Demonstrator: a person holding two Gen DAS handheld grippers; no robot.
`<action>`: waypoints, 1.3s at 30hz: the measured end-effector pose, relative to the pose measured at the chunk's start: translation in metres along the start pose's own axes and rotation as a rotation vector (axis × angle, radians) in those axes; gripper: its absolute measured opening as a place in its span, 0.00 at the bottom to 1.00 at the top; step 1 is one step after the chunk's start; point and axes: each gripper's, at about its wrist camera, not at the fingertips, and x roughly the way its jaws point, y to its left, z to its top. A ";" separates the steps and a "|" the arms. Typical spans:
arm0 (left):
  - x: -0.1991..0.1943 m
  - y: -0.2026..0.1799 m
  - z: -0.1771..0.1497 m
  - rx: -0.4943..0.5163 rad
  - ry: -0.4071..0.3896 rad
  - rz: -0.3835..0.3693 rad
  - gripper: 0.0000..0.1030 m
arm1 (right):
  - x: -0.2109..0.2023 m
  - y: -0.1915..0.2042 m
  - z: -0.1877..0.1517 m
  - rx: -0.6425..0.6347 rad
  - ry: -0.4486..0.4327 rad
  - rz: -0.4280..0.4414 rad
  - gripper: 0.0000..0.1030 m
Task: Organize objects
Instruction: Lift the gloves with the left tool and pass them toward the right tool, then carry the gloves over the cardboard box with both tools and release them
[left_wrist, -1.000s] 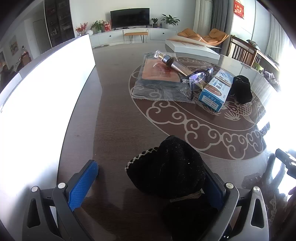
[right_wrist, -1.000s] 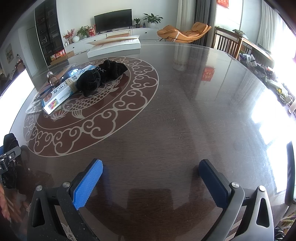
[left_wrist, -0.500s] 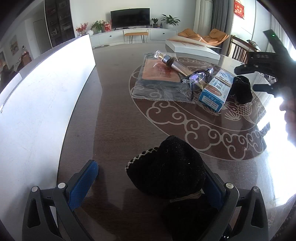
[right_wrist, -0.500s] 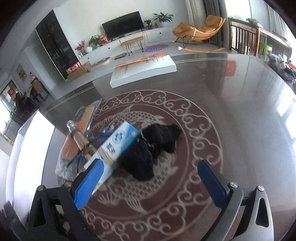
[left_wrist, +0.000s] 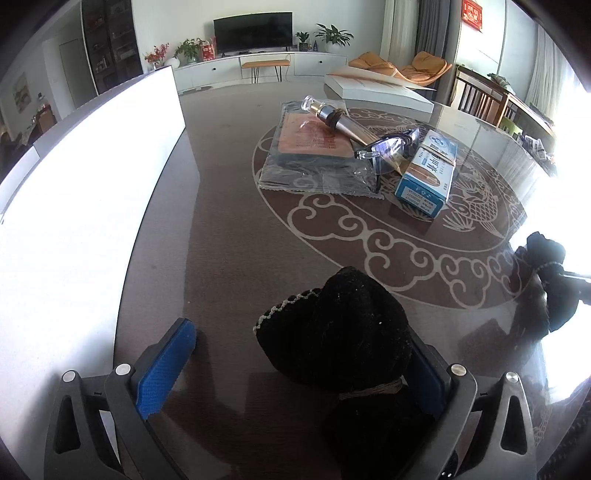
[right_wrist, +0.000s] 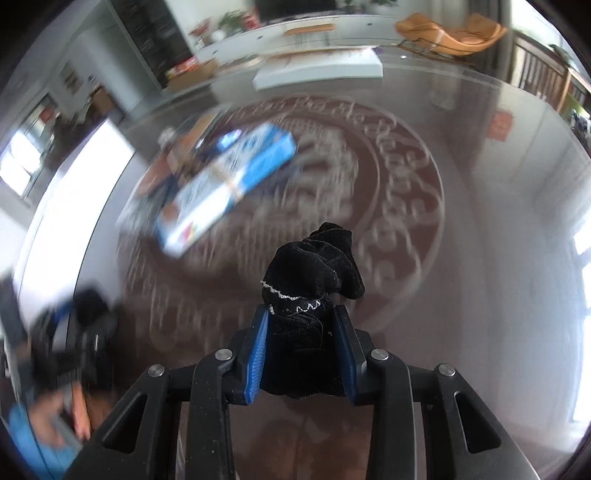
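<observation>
A black knitted sock bundle (left_wrist: 340, 332) lies on the table against the right finger of my left gripper (left_wrist: 295, 365), whose jaws stand wide open. My right gripper (right_wrist: 301, 354) is shut on a second black sock bundle (right_wrist: 314, 273) and holds it above the table; it also shows at the right edge of the left wrist view (left_wrist: 550, 273). A blue and white box (left_wrist: 424, 173), glasses (left_wrist: 388, 147), a metallic bottle (left_wrist: 343, 122) and a bagged flat package (left_wrist: 314, 155) lie in the table's middle.
A large white box (left_wrist: 81, 206) runs along the table's left side. Another flat white box (left_wrist: 376, 92) sits at the far edge. The dark round table (left_wrist: 229, 221) has a pale scroll pattern. The right wrist view is motion-blurred.
My right gripper reached the black bundle by the blue box, closed on it and carried it toward the near right. The left gripper and its bundle have not moved.
</observation>
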 end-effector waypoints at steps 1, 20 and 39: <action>-0.001 -0.001 -0.002 0.006 0.009 -0.004 1.00 | -0.008 -0.001 -0.012 0.001 0.001 -0.006 0.34; -0.100 0.025 0.013 -0.080 -0.113 -0.260 0.33 | -0.050 0.070 -0.008 -0.114 -0.117 -0.106 0.35; -0.137 0.299 -0.017 -0.394 0.069 0.338 0.72 | -0.009 0.418 0.029 -0.456 0.040 0.478 0.63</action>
